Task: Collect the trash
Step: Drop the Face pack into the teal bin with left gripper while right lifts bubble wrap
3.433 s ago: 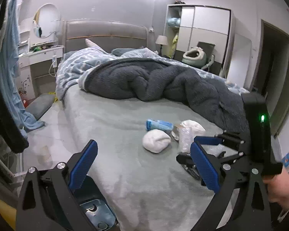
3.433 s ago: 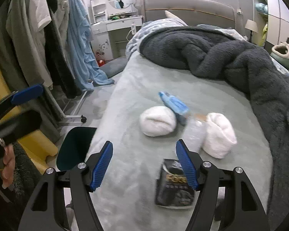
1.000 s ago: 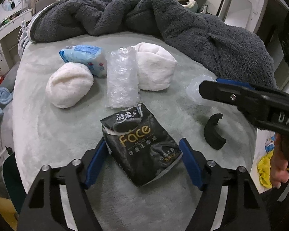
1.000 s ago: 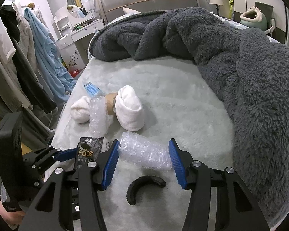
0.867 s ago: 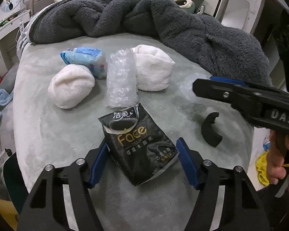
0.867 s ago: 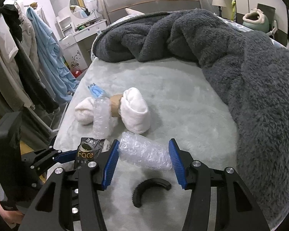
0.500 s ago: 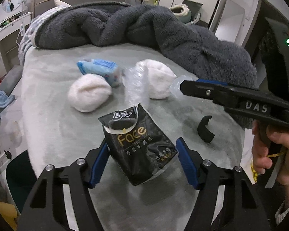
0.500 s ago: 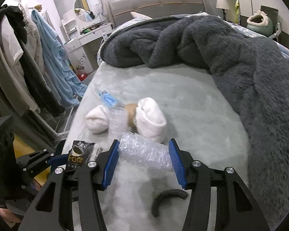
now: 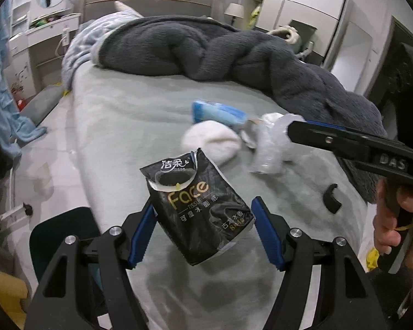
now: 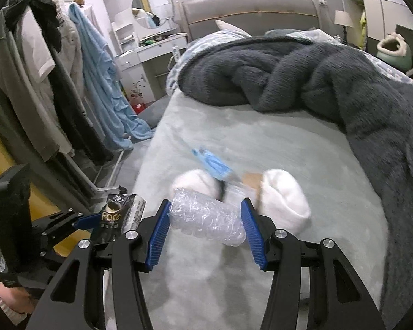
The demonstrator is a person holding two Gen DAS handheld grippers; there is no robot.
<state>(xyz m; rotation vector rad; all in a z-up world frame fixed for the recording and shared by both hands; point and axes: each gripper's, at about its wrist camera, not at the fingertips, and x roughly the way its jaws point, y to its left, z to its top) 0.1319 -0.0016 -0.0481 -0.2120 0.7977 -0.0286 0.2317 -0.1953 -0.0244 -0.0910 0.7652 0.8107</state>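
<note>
Black tissue packet [image 9: 198, 209] sits pinched in your left claw [image 9: 203, 232]; bubble wrap [image 10: 206, 220] is squeezed between your right claw [image 10: 205, 235] pads. You're mid-carry: next, find the bin [image 9: 66, 236], below-left of the left claw.

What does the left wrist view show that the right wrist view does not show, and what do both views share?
Only the left wrist view shows the curved black piece on the bed, the dark bin beside the bed, and the printed front of the black tissue pack in the left gripper.

Only the right wrist view shows the rack of hanging clothes and the bubble wrap roll clamped in the right gripper.

Both show the bed, the grey blanket, the white bundles and the blue packet.
</note>
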